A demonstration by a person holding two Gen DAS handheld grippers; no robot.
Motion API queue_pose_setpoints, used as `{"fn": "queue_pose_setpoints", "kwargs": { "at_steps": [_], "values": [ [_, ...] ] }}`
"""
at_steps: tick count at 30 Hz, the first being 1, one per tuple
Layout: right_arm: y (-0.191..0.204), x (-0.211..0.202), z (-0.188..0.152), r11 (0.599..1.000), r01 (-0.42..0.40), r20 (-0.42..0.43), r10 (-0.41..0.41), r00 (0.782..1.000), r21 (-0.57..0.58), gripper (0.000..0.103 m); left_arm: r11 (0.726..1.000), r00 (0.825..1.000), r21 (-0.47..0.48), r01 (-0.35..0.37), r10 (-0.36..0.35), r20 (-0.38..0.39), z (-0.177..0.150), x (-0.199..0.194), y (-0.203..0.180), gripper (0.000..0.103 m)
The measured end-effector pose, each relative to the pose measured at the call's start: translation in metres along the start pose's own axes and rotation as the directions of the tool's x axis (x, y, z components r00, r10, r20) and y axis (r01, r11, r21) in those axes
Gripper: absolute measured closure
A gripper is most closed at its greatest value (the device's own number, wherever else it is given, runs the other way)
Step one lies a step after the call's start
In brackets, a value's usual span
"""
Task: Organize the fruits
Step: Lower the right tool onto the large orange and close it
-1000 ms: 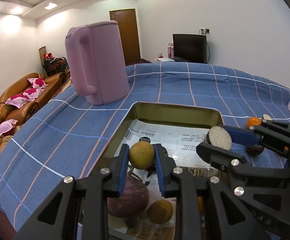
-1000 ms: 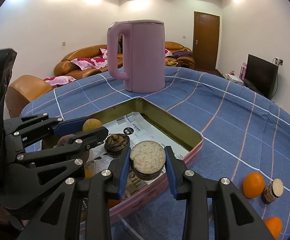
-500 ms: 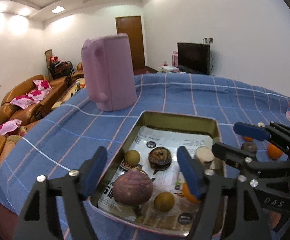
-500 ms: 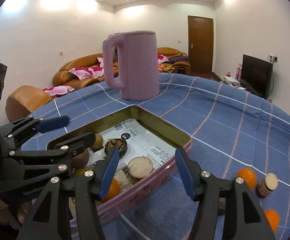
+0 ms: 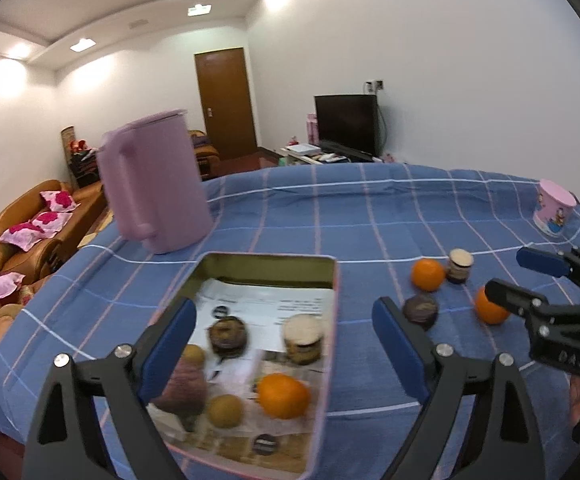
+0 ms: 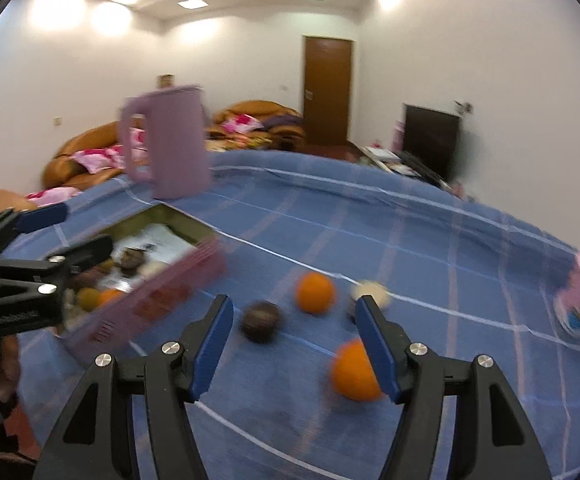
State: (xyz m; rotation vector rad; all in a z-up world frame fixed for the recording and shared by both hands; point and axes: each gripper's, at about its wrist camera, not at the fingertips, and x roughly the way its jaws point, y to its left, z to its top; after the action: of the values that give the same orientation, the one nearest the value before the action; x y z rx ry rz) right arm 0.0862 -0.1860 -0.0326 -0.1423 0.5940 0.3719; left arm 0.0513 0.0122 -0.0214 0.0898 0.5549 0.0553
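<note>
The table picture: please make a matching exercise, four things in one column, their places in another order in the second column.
Things:
1. pink kettle
2. pink cup
3. purple fruit
4. dark round fruit

Places:
A. inside the tin
B. on the cloth, right of the tin
C. behind the tin, upright
D. far right on the cloth

Pairs: 1-C, 2-D, 3-A, 4-B

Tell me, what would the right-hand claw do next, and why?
Probably reach for the near orange. The right gripper is empty, its jaws opening, and that fruit lies loose on the blue cloth just by its right finger, outside the tin tray where other fruits already sit.
</note>
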Motion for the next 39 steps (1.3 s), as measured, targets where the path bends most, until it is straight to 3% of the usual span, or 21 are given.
{"fn": "queue_pose_setpoints", "kwargs": {
  "at_steps": [5, 15, 22, 24, 28, 30, 33, 39],
  "values": [
    [-0.026, 0.011, -0.009, 0.997, 0.047, -0.066, -0.043, 0.997, 0.058, 0.038, 0.999, 0.999, 0.031, 0.035, -0.035, -0.013, 0.004, 0.005, -0.022, 0.011],
    [-0.029, 0.035, -0.017, 0.996, 0.067, -0.155, -0.057, 0.986, 0.059, 0.038, 0.995, 0.994, 0.068, 0.078, -0.073, -0.076, 0.006, 0.030, -0.051, 0.011],
    [-0.042, 0.043, -0.020, 0.993, 0.026, -0.204, -0.002, 0.979, 0.117, 0.038, 0.985, 0.986, 0.103, 0.137, -0.126, -0.110, 0.008, 0.043, -0.070, 0.011],
    [-0.041, 0.044, -0.020, 0.993, 0.017, -0.210, 0.009, 0.978, 0.120, 0.052, 0.982, 0.982, 0.107, 0.157, -0.143, -0.127, 0.009, 0.049, -0.075, 0.011],
    [-0.051, 0.041, -0.021, 0.986, 0.032, -0.202, 0.002, 0.979, 0.166, 0.055, 0.977, 0.974, 0.107, 0.183, -0.166, -0.156, 0.008, 0.059, -0.080, 0.012],
    [-0.057, 0.040, -0.022, 0.978, 0.046, -0.199, -0.004, 0.980, 0.203, 0.055, 0.975, 0.970, 0.106, 0.194, -0.175, -0.170, 0.007, 0.064, -0.083, 0.014],
    [-0.062, 0.039, -0.023, 0.972, 0.057, -0.195, -0.012, 0.981, 0.228, 0.055, 0.971, 0.964, 0.109, 0.211, -0.187, -0.191, 0.006, 0.070, -0.088, 0.027],
    [-0.063, 0.037, -0.023, 0.971, 0.072, -0.192, -0.028, 0.981, 0.229, 0.054, 0.959, 0.940, 0.101, 0.264, -0.232, -0.252, 0.005, 0.080, -0.097, 0.041]
  ]
}}
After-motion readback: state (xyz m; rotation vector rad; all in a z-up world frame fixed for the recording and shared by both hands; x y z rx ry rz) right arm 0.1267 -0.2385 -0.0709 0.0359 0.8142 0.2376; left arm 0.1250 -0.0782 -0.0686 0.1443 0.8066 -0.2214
